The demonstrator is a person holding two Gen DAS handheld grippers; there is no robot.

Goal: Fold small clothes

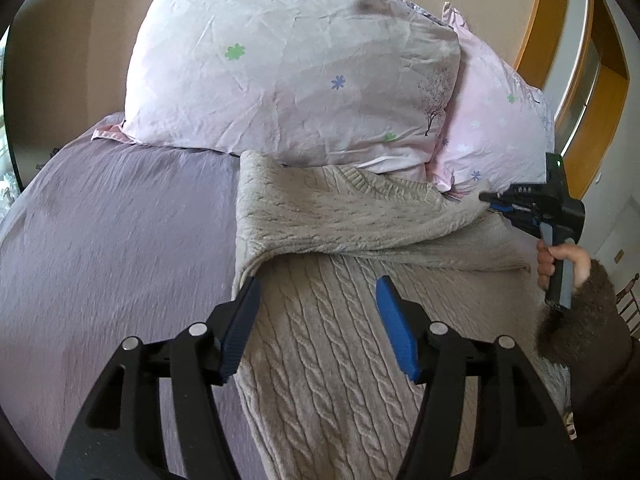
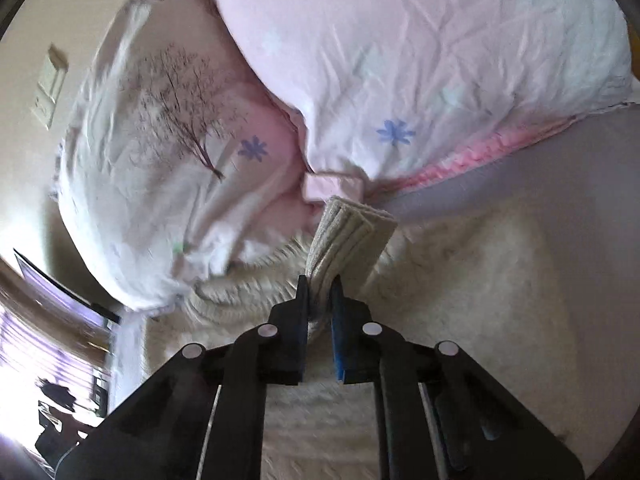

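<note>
A beige cable-knit sweater lies on the purple bedsheet, its upper part folded over across the body. My left gripper is open and empty, hovering just above the sweater's left side. My right gripper shows in the left wrist view at the sweater's far right edge, held by a hand. In the right wrist view the right gripper is shut on a ribbed sweater cuff, which sticks up beyond the fingertips.
Two pink floral pillows lean against the wall behind the sweater. A wooden door frame is at the far right. The person's brown sleeve is at the right.
</note>
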